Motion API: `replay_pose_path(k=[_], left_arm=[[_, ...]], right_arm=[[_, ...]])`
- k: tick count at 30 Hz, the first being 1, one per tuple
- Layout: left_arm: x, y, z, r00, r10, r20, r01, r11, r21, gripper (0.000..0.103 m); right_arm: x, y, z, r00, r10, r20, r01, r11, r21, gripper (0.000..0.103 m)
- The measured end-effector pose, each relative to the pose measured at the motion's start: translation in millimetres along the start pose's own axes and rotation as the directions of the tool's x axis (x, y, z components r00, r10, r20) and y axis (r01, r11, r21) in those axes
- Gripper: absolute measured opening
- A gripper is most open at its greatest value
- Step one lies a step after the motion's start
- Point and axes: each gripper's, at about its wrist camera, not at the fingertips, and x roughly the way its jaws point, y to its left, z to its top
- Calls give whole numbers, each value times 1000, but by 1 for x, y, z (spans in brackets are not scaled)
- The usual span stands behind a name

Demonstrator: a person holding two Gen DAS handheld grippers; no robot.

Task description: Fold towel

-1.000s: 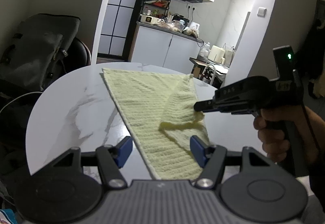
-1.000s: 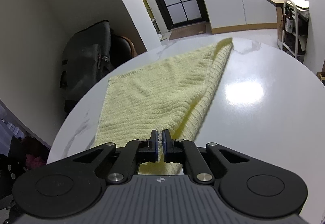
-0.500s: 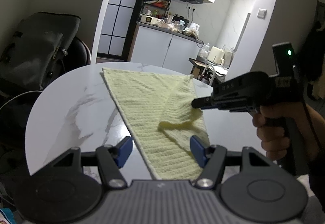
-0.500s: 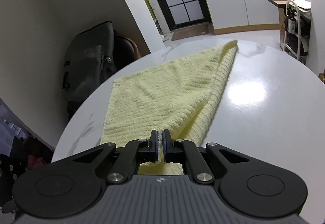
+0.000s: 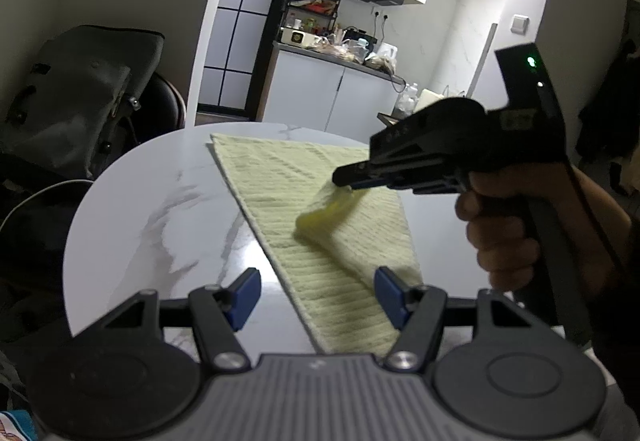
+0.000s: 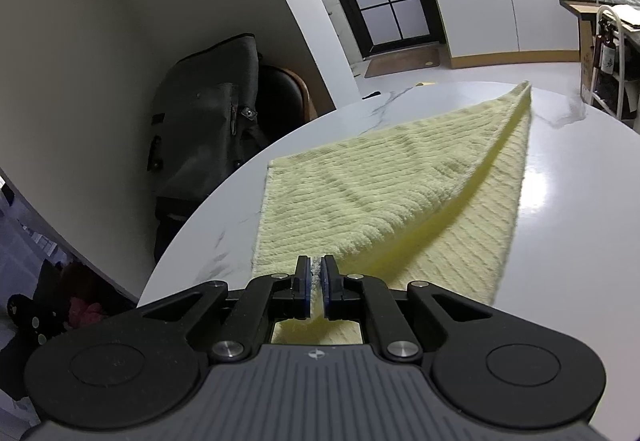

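A pale yellow ribbed towel [image 5: 288, 193] lies on the round white marble table [image 5: 160, 209]. My right gripper [image 5: 344, 181] is shut on a towel corner and holds it lifted over the middle of the cloth, so the right part is folded over. In the right wrist view the pinched towel edge [image 6: 316, 269] shows between the closed pads, and the lifted layer [image 6: 380, 197] slopes down to the far corner. My left gripper [image 5: 316, 293] is open and empty, just above the towel's near end.
A dark bag [image 5: 76, 101] sits on a chair [image 6: 288, 93] beyond the table's left edge. A kitchen counter with white cabinets [image 5: 328, 97] stands behind. A rack with bottles [image 6: 608, 57] is off the table's far right side.
My right gripper has carried the pinched corner further left and away over the towel, so the folded flap is wider. My left gripper has stayed open in about the same place.
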Motion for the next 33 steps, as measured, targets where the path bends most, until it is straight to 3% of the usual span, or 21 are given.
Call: replay_pose_path(k=[8,10,12,13,26,33], left_arm=[[-1,2,-1,1000,6,-3,-6,1000,2,66],[-1,3,-1,1000,7,-5,-7,1000,0,66],[0,3,-2,1000,9,-7,-9,1000,-1,66],[0,3,-2,1000,8,-7,-8,1000,-1,66],[6,5,-2,1000,-4,-12,4,1000,-5,66],[5,5,-2,1000,-7,-10,7,1000,-1,66]], right_arm=[[14,8,1,999,24,-23,-24,1000,0,9],[14,10,2,999,47,-17,-47,999,9,14],[13,11,2,998,62,-9,-61,998,13,32],[12,12,2,998,64,-4,-64,998,11,34],[12,11,-10,998,-41,-49,39,998,-49,35],[15,14,-14,997,-50,-65,46,997,-65,42]])
